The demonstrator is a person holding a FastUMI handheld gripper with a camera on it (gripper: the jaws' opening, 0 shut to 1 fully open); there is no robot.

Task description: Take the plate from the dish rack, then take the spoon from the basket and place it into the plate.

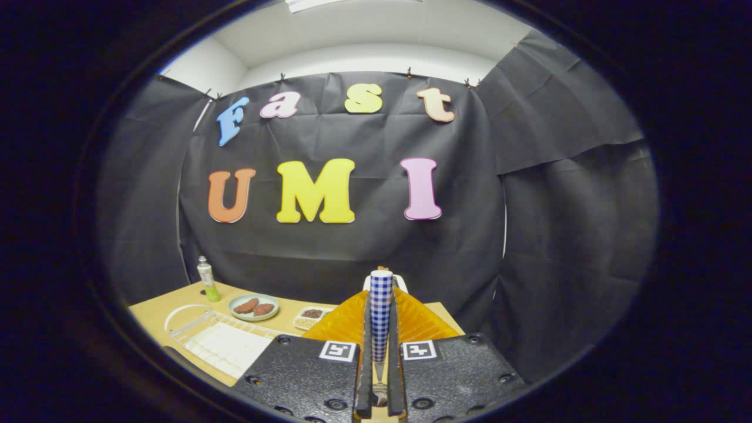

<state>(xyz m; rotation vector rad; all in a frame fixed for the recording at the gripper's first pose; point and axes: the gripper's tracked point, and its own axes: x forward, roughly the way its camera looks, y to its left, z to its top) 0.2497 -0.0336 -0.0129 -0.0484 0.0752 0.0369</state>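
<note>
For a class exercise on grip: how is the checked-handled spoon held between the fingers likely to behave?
The spoon stands upright between the closed fingers, so it seems stiff. Its slim, rounded handle could twist or slip. It looks light; the gripper pinches it low.

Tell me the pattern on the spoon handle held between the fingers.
Blue-and-white check on the spoon handle, clearest in the gripper view.

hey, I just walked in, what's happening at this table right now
A person's hand-held gripper is shut on a spoon with a blue checked handle, holding it upright above the orange basket. Beyond it, a white dish rack lies on the wooden table, with a green plate of brown pieces, a small snack tray and a bottle behind it.
</note>
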